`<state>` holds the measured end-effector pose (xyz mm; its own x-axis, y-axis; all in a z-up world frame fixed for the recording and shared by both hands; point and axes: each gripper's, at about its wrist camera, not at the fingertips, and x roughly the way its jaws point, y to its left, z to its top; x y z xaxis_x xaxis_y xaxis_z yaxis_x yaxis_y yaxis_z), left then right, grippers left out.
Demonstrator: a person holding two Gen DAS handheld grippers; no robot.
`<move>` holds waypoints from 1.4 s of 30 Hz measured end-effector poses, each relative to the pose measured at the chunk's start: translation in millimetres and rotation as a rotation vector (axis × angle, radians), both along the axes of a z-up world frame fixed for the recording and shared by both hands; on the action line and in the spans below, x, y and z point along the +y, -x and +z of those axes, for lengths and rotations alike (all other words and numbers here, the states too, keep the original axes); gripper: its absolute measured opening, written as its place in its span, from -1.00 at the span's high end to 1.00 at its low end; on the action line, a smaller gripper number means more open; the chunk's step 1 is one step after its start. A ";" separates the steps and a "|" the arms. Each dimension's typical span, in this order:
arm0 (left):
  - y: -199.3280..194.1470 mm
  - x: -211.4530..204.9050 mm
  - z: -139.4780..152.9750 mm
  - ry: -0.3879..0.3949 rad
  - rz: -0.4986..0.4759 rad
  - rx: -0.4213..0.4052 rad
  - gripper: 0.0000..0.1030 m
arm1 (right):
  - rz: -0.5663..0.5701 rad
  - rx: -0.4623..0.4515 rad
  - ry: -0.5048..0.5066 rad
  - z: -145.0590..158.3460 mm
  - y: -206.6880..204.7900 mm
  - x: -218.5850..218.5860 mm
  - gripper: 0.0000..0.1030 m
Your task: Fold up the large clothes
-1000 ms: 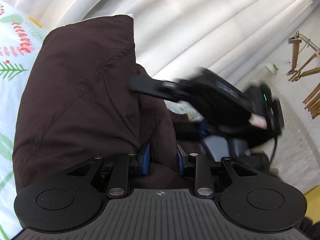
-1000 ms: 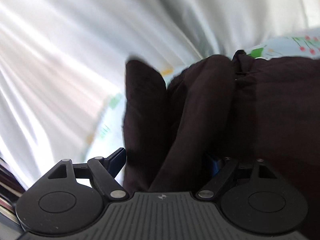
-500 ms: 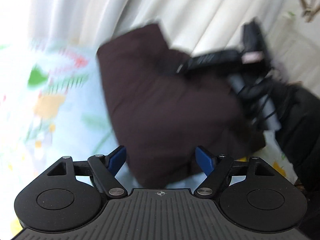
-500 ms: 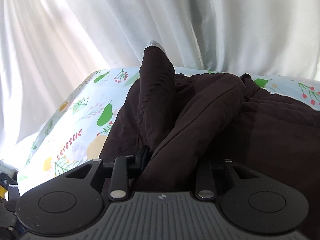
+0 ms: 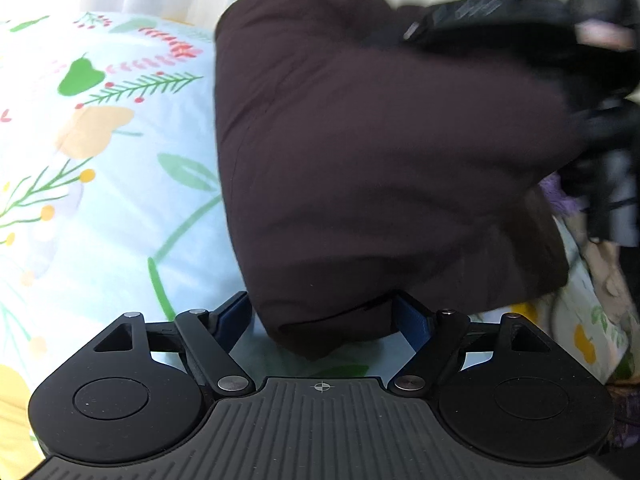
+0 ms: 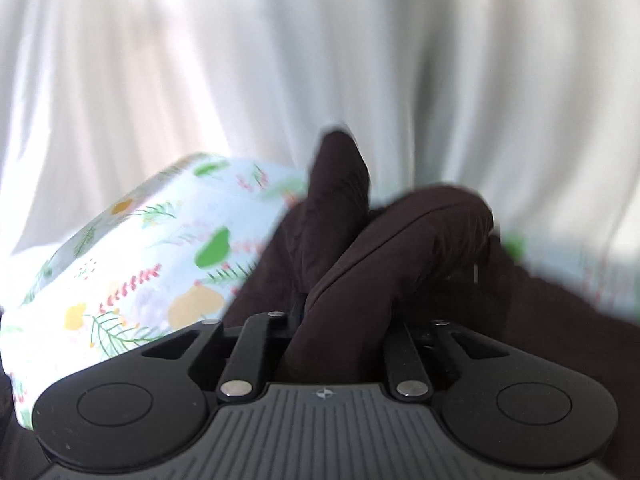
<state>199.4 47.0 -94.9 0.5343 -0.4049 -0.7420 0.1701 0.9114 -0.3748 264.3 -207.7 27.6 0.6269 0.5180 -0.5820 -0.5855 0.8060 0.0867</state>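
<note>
A dark brown garment (image 5: pixel 376 140) lies bunched on a pale blue sheet with a floral print (image 5: pixel 100 160). My left gripper (image 5: pixel 324 320) is open, its blue-padded fingers (image 5: pixel 234 314) standing either side of the garment's near corner without pinching it. My right gripper (image 6: pixel 340 320) is shut on a thick fold of the same brown garment (image 6: pixel 400 248), with the cloth rising in two ridges just beyond the jaws. The right gripper also shows blurred at the upper right of the left wrist view (image 5: pixel 520 28), at the garment's far edge.
White curtains (image 6: pixel 320 60) hang close behind the bed. The floral sheet (image 6: pixel 140 260) drops off at its left edge in the right wrist view. A dark blurred hand and device body (image 5: pixel 608 160) sits at the right edge of the left wrist view.
My left gripper has let go of the garment and opened, and now hovers at its near corner. My right gripper has closed on a fold and shifted; the garment has dropped onto the sheet.
</note>
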 end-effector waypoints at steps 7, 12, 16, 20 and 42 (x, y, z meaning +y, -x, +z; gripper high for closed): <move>12.4 5.6 12.4 0.007 0.030 -0.035 -0.60 | -0.044 -0.109 0.031 19.2 27.9 -40.9 0.77; 24.7 12.0 53.4 0.090 -0.073 -0.137 -0.62 | -0.150 -0.122 -0.061 28.8 35.2 -91.1 0.77; 20.3 24.8 78.0 0.184 -0.115 -0.169 -0.66 | -0.248 -0.106 -0.095 16.9 33.8 -136.0 0.77; 2.0 30.7 91.0 0.265 -0.090 -0.174 -0.68 | -0.338 -0.095 -0.080 -4.3 35.1 -174.8 0.77; -78.0 -120.3 66.5 0.093 -0.185 -0.344 -0.95 | -0.707 -0.028 -0.043 -35.7 56.5 -248.1 0.20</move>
